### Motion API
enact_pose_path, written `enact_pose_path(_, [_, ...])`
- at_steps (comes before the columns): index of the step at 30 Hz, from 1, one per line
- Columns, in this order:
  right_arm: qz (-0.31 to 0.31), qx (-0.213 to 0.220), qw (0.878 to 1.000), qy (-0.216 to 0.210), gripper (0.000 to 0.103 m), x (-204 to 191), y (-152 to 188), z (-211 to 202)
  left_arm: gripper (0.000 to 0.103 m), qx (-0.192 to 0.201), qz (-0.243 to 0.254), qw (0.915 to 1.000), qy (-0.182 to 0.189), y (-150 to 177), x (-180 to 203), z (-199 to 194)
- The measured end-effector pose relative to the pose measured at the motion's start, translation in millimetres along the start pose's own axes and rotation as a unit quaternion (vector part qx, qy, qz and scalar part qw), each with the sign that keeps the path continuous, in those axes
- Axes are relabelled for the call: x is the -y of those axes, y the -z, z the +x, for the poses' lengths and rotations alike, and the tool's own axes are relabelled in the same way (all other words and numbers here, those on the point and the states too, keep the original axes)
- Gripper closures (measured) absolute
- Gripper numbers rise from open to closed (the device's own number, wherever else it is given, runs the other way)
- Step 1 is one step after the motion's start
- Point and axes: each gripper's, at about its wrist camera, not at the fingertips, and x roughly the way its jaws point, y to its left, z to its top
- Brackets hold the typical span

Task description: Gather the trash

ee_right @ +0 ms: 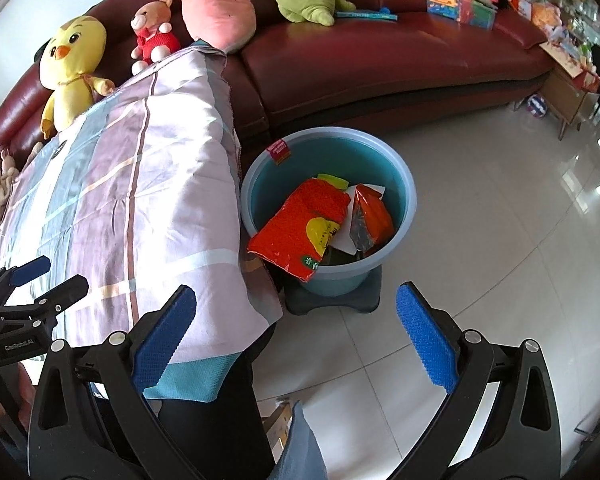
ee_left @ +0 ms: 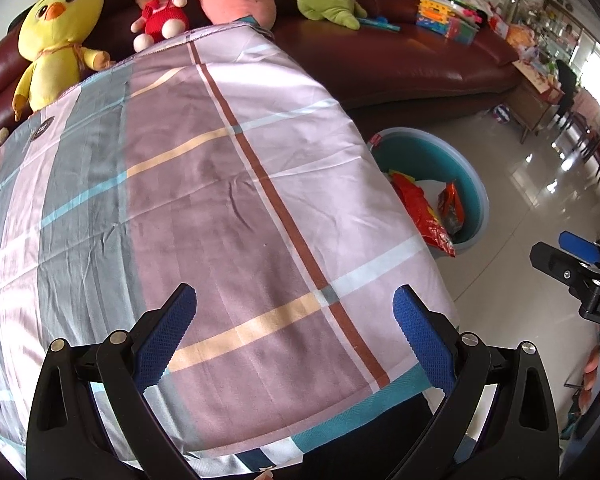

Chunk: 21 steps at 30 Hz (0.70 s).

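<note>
your left tongs (ee_left: 294, 312) apart, empty, over table under plaid pink-grey cloth (ee_left: 188, 200). your right tongs (ee_right: 296, 312) apart, empty, above glossy pale tiled floor (ee_right: 480, 240). trash: red crinkled snack bag (ee_right: 300, 226) and orange foil wrapper (ee_right: 374, 216) lie in teal plastic bucket (ee_right: 404, 184) on dark stool, just beside table edge. dark red leather sofa (ee_right: 380, 56) behind, plush yellow chick toy (ee_right: 74, 64) on it.

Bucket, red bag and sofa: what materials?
Bucket: likely matte plastic, with a smooth moulded rim. Red bag: thin glossy plastic film, crinkled and printed. Sofa: leather or faux leather, dark red with shiny highlights; which one, cannot tell.
</note>
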Motion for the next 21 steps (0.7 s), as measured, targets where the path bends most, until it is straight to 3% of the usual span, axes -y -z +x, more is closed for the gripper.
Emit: enact_pose_path(21, [-0.003, -0.005, 1.000, 0.004, 0.007, -2.2, -1.6, 4.3, 0.004, 0.005, -0.002, 0.9998, -0.018, -0.8, 1.0, 2.4])
